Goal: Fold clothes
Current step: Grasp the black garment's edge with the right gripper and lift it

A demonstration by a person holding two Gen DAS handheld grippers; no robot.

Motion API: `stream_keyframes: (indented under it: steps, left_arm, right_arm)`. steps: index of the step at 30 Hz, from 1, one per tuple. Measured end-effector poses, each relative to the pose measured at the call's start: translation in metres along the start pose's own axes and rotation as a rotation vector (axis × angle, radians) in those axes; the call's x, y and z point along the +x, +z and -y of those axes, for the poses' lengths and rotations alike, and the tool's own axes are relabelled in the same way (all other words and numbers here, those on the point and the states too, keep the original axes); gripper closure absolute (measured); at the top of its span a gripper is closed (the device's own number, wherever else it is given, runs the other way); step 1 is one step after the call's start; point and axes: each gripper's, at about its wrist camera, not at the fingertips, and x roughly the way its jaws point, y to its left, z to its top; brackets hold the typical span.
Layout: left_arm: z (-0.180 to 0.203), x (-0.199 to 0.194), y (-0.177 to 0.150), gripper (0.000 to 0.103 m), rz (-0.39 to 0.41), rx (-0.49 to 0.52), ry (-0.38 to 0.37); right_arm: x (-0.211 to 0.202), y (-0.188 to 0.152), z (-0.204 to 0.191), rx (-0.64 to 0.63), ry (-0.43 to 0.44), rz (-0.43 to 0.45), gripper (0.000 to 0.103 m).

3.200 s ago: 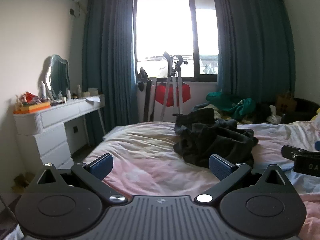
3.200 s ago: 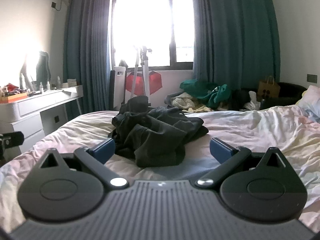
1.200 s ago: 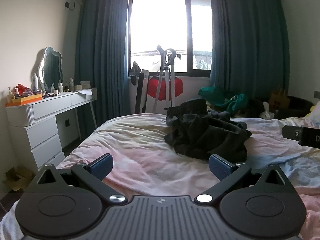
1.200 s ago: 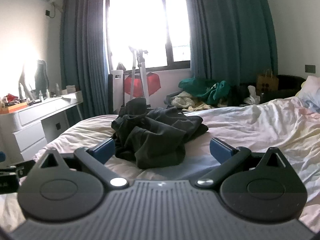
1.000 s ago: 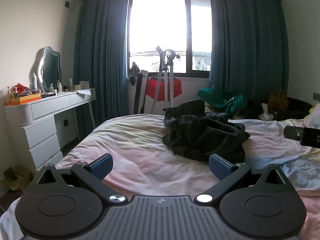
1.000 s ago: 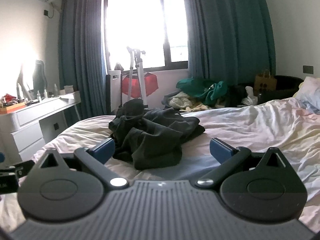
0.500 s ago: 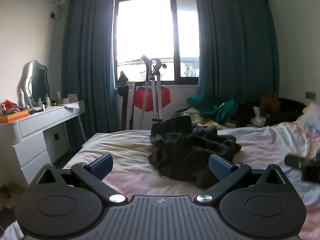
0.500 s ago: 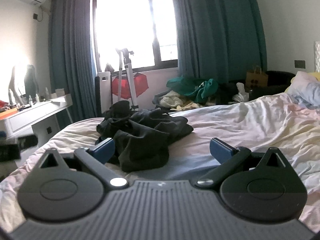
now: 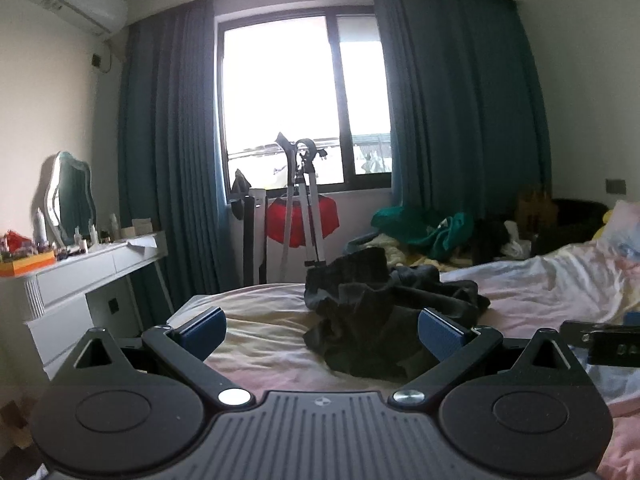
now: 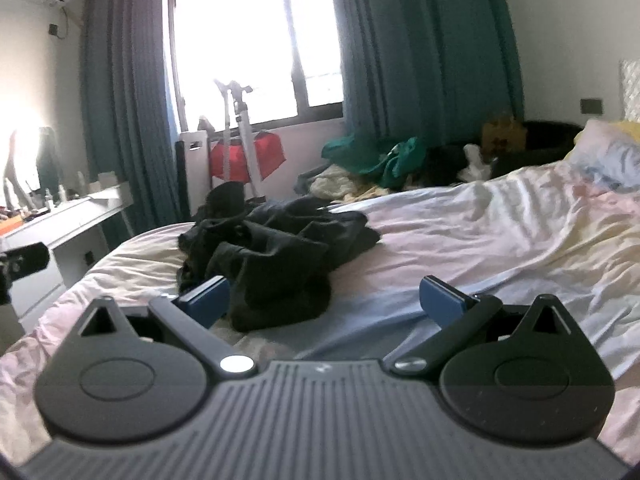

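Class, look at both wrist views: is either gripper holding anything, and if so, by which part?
Nothing is held. The left gripper and the right gripper are both open and empty; the dark crumpled garment lies on the bed, ungrasped.

Left gripper [image 9: 322,330]: view swung right; dark garment heap [image 9: 384,312] now sits between its blue pads (formerly off to the right), dresser [image 9: 80,280] pushed to the left edge. Right gripper [image 10: 324,300]: view tilted, swung right; heap [image 10: 276,256] shifted left, behind its left pad; pillow [image 10: 604,152] now in view far right.
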Motion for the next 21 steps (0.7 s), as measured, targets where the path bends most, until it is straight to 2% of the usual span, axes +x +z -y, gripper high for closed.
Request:
stream_keyframes:
  steps: [4, 8, 12, 16, 19, 21]
  left_arm:
    - [-0.020, -0.005, -0.011, 0.000, -0.017, -0.014, 0.048]
    - [-0.043, -0.002, -0.021, 0.000, -0.033, -0.089, 0.037]
    - [-0.061, 0.014, -0.033, 0.000, -0.053, -0.151, 0.039]
    - [-0.079, 0.037, -0.052, 0.000, -0.120, -0.217, 0.025]
    - [-0.088, 0.060, -0.068, 0.000, -0.168, -0.267, -0.007]
    - [-0.092, 0.076, -0.080, 0.000, -0.205, -0.283, -0.010]
  right_arm:
    - [0.029, 0.016, -0.013, 0.012, 0.037, -0.052, 0.000]
    - [0.082, 0.044, -0.034, 0.003, 0.042, -0.069, 0.001]
    - [0.176, 0.080, -0.051, 0.041, 0.025, -0.108, 0.002]
    - [0.279, 0.117, -0.067, 0.046, -0.017, -0.171, 0.006]
    - [0.344, 0.136, -0.069, 0.167, -0.021, -0.266, 0.006]
    - [0.374, 0.142, -0.075, 0.225, 0.001, -0.291, 0.006]
